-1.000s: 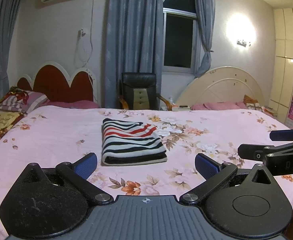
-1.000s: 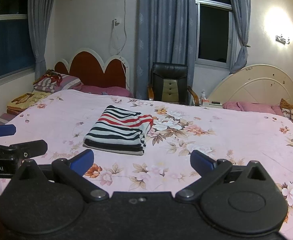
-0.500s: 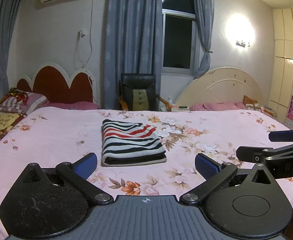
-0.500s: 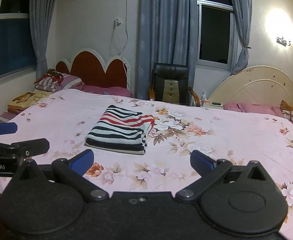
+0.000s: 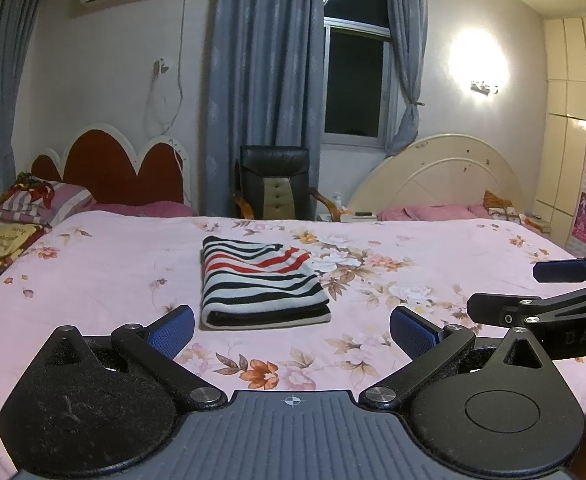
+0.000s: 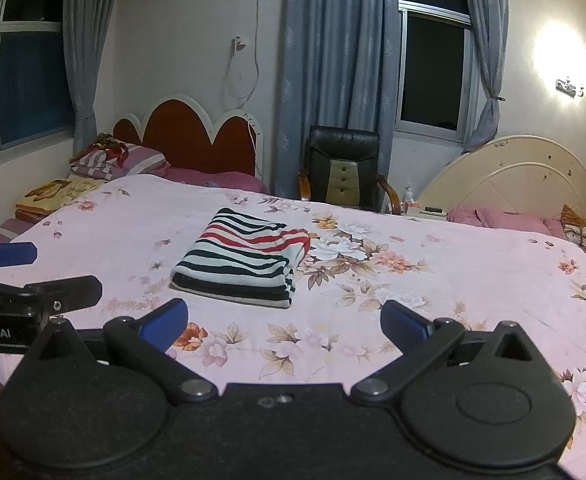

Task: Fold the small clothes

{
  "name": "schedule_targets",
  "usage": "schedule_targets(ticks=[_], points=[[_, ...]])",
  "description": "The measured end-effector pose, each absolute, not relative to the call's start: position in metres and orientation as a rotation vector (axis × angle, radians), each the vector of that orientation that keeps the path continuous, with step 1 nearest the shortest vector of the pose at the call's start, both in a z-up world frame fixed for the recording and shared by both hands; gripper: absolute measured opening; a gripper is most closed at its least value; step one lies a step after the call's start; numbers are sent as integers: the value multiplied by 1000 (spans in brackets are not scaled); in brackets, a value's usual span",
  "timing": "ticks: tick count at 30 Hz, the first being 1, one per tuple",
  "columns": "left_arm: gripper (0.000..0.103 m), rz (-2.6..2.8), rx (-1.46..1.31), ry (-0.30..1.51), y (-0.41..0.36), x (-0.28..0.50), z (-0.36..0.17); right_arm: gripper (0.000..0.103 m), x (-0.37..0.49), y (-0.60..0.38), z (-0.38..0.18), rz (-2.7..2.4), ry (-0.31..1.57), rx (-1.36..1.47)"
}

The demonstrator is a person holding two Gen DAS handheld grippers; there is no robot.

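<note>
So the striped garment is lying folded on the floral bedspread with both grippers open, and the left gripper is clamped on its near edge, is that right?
Not quite: the left gripper holds nothing. The left wrist view shows its jaws open, short of the striped garment, with bare floral bedspread between them. The rest stands: the garment lies folded, and the right gripper is open too.

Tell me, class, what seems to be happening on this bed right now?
A person holds a two-finger gripper in each hand above the near edge of a floral pink bedspread. The left gripper and right gripper are both open and hold nothing. A striped garment lies folded into a neat rectangle in the middle of the bed, with neither gripper touching it. The folding looks done, judging by its tidy shape.
</note>
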State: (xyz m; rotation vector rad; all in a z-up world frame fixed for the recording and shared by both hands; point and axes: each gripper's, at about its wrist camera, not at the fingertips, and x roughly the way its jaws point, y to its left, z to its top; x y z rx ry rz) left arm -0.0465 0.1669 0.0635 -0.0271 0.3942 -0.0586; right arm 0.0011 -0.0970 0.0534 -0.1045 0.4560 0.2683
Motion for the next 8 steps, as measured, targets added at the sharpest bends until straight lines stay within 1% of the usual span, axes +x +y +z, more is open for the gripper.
schedule_targets(ticks=[8], points=[[103, -74, -24, 367, 165, -49, 64, 102, 4, -101, 53, 285, 458, -112]])
